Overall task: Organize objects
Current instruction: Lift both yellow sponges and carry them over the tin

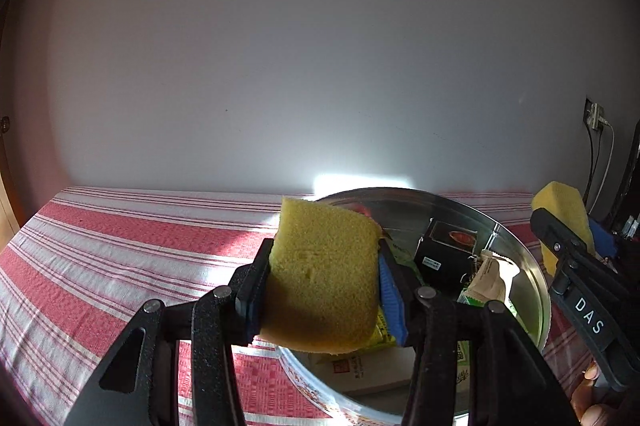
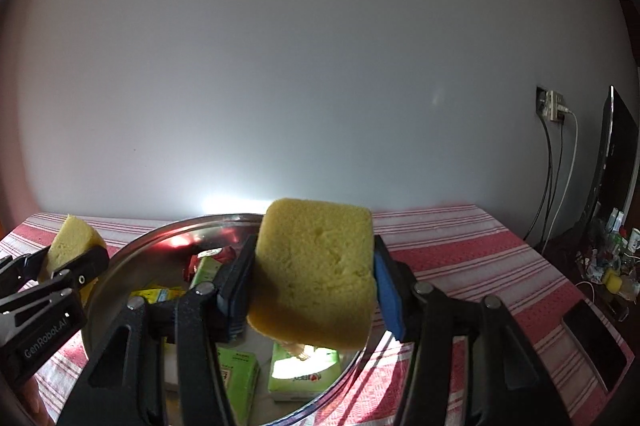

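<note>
Sponges are what I have in both tools, one each, both held up over the metal tray (image 1: 532,274) on the tabletop (image 1: 120,250).

The tabletop carries a red and white striped cloth and runs up to a plain pale wall (image 1: 320,45). On the far right of the right view a dark screen (image 2: 616,153) stands by a wall socket with cables (image 2: 554,105), and a clutter of small things lies below it, too small for me to tell apart.

The tray is round and shiny. Inside it I see a black box (image 1: 444,250), green packets (image 2: 304,374) and a yellow packet (image 2: 160,294), lying loosely together; some labels are hidden behind my tools.

My left tool (image 1: 320,290) is clamped on a yellow sponge (image 1: 324,274), its blue pads pressing the sponge's two sides. The sponge sits slightly tilted, above the tray's near left rim. In the right view it shows at the left edge, beside the tray.

My right tool (image 2: 310,286) likewise grips its own yellow sponge (image 2: 316,266), pinched between the pads, over the tray's middle. In the left view it appears at the right edge, above the tray's right rim, with my fingers (image 1: 592,378) on its handle.
</note>
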Action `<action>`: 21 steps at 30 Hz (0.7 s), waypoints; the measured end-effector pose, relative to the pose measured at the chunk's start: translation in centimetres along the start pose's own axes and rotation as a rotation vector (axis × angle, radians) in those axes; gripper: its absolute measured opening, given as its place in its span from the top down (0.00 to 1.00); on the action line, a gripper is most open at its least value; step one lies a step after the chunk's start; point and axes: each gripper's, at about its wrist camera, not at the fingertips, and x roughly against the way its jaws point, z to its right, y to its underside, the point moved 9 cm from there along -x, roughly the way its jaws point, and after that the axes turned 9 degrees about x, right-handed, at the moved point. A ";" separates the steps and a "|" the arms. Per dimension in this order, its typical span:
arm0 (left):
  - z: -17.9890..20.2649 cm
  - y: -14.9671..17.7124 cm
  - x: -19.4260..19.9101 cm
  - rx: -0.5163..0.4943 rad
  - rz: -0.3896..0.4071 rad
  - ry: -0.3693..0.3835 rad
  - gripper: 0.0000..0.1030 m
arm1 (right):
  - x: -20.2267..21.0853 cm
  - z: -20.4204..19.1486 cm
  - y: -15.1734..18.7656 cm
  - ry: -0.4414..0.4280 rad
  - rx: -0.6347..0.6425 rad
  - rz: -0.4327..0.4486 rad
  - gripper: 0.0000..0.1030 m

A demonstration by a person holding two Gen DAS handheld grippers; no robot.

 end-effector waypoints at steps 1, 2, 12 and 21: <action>0.4 0.0 -0.3 -0.004 -0.004 0.003 0.51 | -0.4 0.2 0.2 0.001 0.000 -0.010 0.48; 0.7 0.1 -0.5 -0.008 -0.007 0.001 0.51 | -0.8 0.4 0.4 0.000 -0.001 -0.019 0.48; 2.4 0.9 -2.8 -0.027 -0.048 -0.006 0.51 | -3.9 2.4 1.6 -0.012 -0.024 -0.083 0.48; 1.9 1.9 -4.2 -0.025 -0.088 -0.009 0.51 | -5.7 2.4 2.6 -0.049 -0.038 -0.141 0.48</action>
